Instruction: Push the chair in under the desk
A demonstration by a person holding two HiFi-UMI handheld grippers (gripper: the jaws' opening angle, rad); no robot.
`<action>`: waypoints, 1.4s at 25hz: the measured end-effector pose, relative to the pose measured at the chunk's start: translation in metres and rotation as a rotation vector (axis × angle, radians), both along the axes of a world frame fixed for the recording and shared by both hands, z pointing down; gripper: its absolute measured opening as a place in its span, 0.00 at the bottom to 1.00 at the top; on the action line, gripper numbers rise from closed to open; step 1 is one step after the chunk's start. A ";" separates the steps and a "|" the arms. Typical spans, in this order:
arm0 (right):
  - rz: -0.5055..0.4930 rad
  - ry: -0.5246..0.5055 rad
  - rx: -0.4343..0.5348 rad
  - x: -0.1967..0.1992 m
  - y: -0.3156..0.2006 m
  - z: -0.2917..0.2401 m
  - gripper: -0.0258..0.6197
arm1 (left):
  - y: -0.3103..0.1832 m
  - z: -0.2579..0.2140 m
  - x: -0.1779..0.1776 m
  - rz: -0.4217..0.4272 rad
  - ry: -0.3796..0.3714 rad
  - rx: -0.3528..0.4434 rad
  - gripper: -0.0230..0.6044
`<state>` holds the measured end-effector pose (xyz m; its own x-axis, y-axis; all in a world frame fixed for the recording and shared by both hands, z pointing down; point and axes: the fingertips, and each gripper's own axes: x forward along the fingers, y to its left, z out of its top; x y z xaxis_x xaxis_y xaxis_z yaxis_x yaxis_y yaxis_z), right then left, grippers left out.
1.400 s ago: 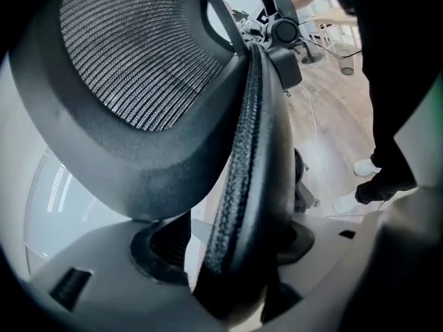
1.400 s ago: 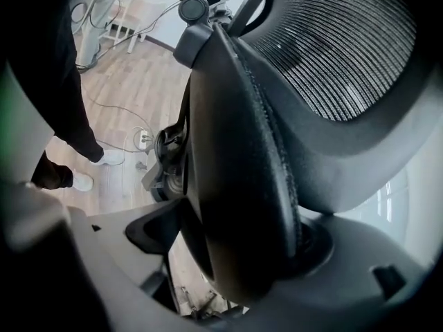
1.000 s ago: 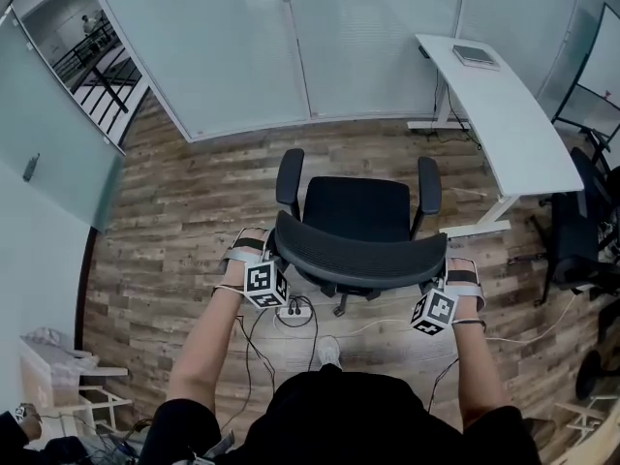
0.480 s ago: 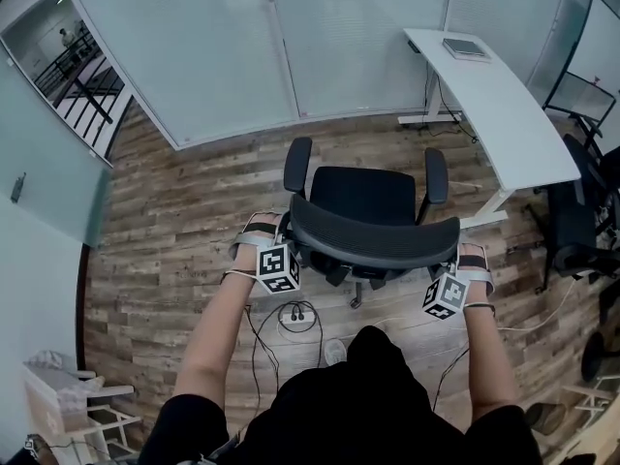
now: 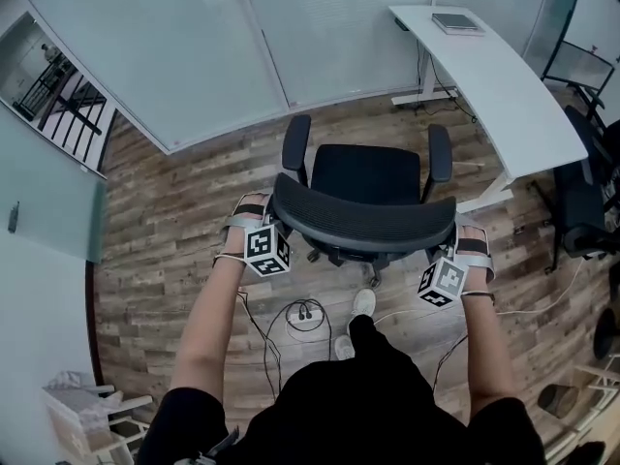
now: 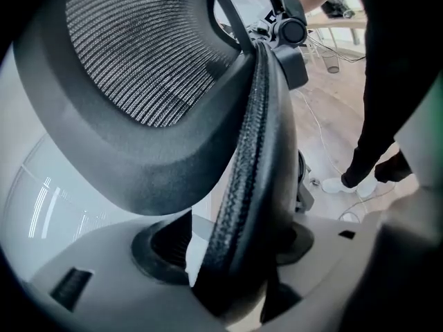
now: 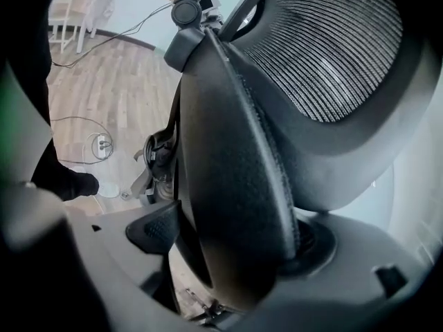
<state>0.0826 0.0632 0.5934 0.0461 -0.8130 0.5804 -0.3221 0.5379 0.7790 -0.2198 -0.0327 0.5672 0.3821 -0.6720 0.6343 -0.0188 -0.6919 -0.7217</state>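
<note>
A black office chair (image 5: 366, 174) with a mesh backrest (image 5: 363, 223) stands on the wood floor, its seat facing away from me. The white desk (image 5: 499, 85) runs along the upper right, with the chair out to its left. My left gripper (image 5: 274, 231) is shut on the backrest's left edge (image 6: 246, 185), which runs between its pads. At the other side, my right gripper (image 5: 449, 257) is clamped on the right edge (image 7: 235, 185) the same way. In both gripper views the backrest fills most of the picture.
Frosted glass walls close off the far side. A second dark chair (image 5: 581, 211) stands right of the desk. A power strip with cables (image 5: 302, 313) lies on the floor near the person's white shoe (image 5: 362, 303). A flat grey device (image 5: 455, 22) lies on the desk's far end.
The chair has rolled forward, away from the power strip, with both grippers still on the backrest. The person has stepped after it, one foot now showing under the backrest.
</note>
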 end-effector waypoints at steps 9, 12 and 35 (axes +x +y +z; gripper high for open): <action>0.024 0.018 0.003 0.010 -0.059 -0.001 0.67 | -0.064 0.001 0.013 0.041 0.001 0.010 0.50; 0.040 0.025 -0.025 0.009 -0.071 0.003 0.67 | -0.086 0.002 0.015 0.060 0.002 0.015 0.50; 0.108 0.003 -0.027 0.040 -0.162 0.008 0.70 | -0.201 0.005 0.058 0.123 -0.004 0.006 0.51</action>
<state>0.1227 -0.0984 0.6012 0.1348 -0.7874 0.6015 -0.3769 0.5207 0.7661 -0.1620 -0.2337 0.5720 0.4596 -0.6236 0.6324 0.0693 -0.6847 -0.7255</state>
